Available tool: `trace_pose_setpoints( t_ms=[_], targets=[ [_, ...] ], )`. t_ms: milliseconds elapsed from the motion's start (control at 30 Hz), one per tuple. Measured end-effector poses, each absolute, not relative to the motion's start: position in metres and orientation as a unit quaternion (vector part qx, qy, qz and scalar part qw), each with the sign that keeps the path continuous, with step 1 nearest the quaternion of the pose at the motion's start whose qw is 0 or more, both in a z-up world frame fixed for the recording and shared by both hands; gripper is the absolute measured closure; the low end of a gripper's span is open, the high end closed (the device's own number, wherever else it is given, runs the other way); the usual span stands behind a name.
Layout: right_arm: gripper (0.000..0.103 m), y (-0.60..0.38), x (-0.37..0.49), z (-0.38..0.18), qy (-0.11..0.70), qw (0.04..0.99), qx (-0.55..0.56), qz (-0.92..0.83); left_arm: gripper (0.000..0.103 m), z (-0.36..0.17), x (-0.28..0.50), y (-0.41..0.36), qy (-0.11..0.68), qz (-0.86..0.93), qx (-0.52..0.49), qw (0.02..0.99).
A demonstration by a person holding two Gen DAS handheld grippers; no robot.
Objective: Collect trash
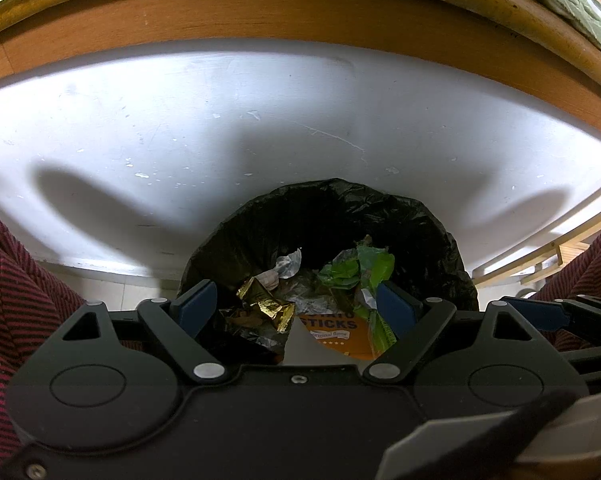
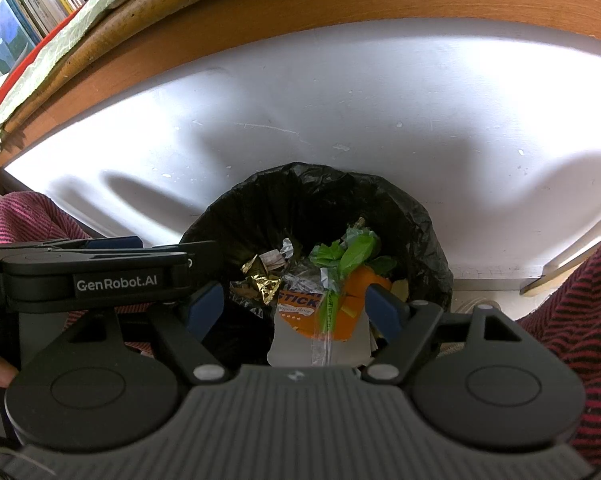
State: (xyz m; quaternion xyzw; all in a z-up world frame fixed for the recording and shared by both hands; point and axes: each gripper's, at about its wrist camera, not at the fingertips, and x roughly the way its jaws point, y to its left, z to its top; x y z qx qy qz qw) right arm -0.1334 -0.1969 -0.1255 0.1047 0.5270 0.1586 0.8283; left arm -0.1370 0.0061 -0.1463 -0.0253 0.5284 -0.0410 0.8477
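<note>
The left hand-held gripper (image 1: 296, 312) and right hand-held gripper (image 2: 296, 308), the left one's side marked "GenRobot.AI", both hang released and empty just above the black plastic-lined round bin (image 2: 260, 208). In the bin lie an orange snack packet (image 2: 300, 304) reading "STICKS", a crumpled gold foil wrapper (image 1: 266, 310) and green plastic film (image 2: 352, 252). This looks light, soft, crackly trash, best pinched at a raised fold; behind the bin stands a white panel (image 1: 220, 120).

Bright overhead light, soft shadows on white panel (image 1: 300, 120); fisheye-bent edges.
</note>
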Motion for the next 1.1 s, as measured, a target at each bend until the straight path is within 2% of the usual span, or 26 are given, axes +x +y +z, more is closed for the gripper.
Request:
trace_pose_setpoints(
  t_ms=[1100],
  targets=[
    [0.016, -0.1948, -0.1339, -0.126, 0.528, 0.828, 0.106, 0.157, 0.017, -0.1464, -0.1362, 0.009, 0.529, -0.043, -0.025, 0.847]
  ],
)
